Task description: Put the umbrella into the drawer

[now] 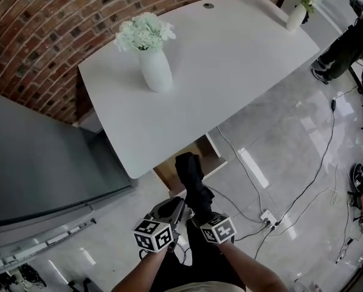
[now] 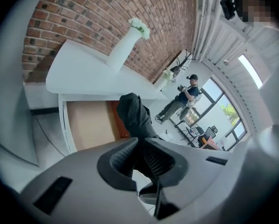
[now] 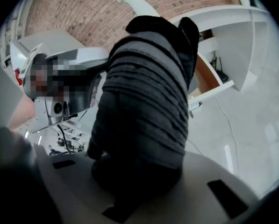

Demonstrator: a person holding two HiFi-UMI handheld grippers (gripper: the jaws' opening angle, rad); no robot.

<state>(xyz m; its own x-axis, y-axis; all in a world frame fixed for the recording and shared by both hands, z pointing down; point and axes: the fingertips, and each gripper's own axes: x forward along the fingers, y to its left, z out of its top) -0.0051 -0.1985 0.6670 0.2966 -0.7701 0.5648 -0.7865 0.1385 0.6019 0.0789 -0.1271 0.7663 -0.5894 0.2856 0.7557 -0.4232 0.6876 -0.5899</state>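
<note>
Head view: left tool (image 1: 182, 207) and right tool (image 1: 199, 215) both clamp the umbrella (image 1: 191, 175).

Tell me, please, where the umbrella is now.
Head view, lower centre: the umbrella stands in the right gripper, at the open drawer beneath the white table.

Your left claw (image 2: 140, 148) is a pale grey moulded plastic shell. It has two dark, finely ribbed pads (image 2: 159, 161) set in curved black recesses, and black rectangular slots (image 2: 53, 195) sunk into its flanks. Your right claw (image 3: 134, 190) has the same smooth pale grey shell and the same black slots. Each claw carries a white cube printed with black square markers, the left cube (image 1: 152, 234) and the right cube (image 1: 219, 229). Between your forearms you wear dark clothing (image 1: 196, 261), and a strip of beige cloth (image 1: 196, 287) shows at the lower edge of the head view.
</note>
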